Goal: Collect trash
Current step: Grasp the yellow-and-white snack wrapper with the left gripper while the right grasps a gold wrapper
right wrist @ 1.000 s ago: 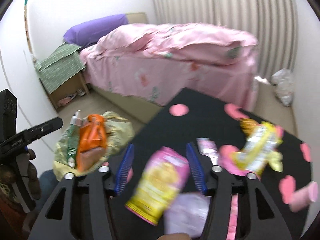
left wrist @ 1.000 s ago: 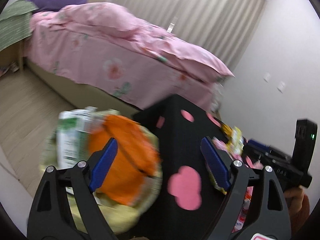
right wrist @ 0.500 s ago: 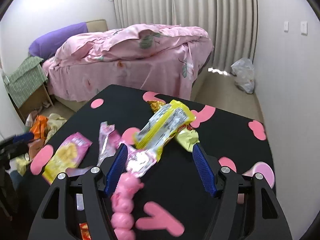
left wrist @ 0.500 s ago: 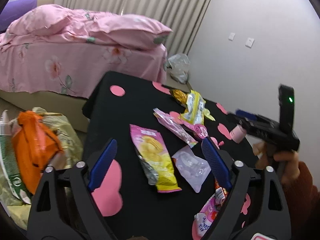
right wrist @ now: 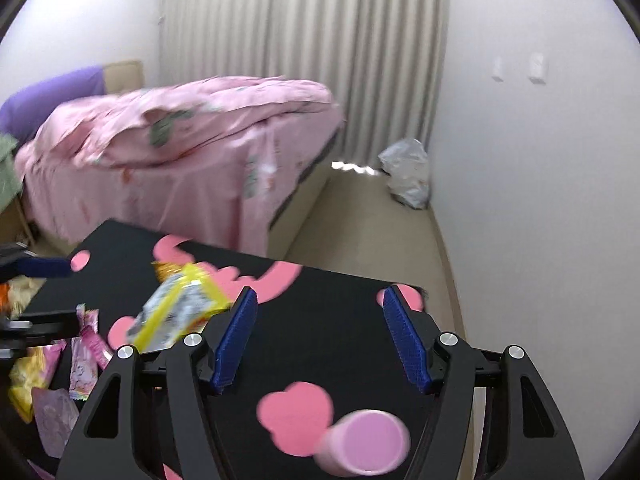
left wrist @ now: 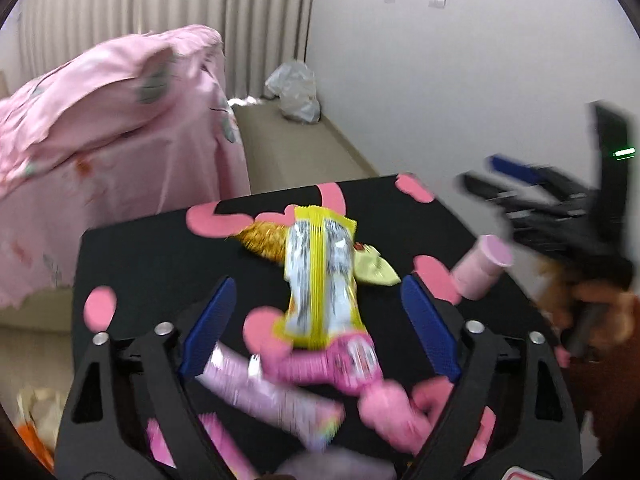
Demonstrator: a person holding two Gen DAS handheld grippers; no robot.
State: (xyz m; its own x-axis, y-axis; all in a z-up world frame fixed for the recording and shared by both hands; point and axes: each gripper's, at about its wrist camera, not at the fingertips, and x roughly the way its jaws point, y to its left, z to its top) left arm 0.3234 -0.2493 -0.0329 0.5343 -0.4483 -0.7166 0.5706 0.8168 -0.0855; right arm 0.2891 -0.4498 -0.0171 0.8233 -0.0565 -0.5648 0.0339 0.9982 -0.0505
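My left hand-held gripper (left wrist: 316, 328) spread, just narrowing, empty, above blurred pink wrappers (left wrist: 336, 360). Yellow packet (left wrist: 320, 276) at 12 on table (left wrist: 160, 248). Right hand-held gripper (right wrist: 320, 336) spread, empty; pink tube (right wrist: 364, 446) at 6, partly cut off.

Wrappers (left wrist: 320, 276) crowd table (right wrist: 328, 300); right half bare.

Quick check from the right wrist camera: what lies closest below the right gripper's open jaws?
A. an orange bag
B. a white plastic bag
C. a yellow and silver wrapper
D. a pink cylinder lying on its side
D: the pink cylinder lies on the black cloth just under the right gripper; the yellow wrapper sits off to the left.
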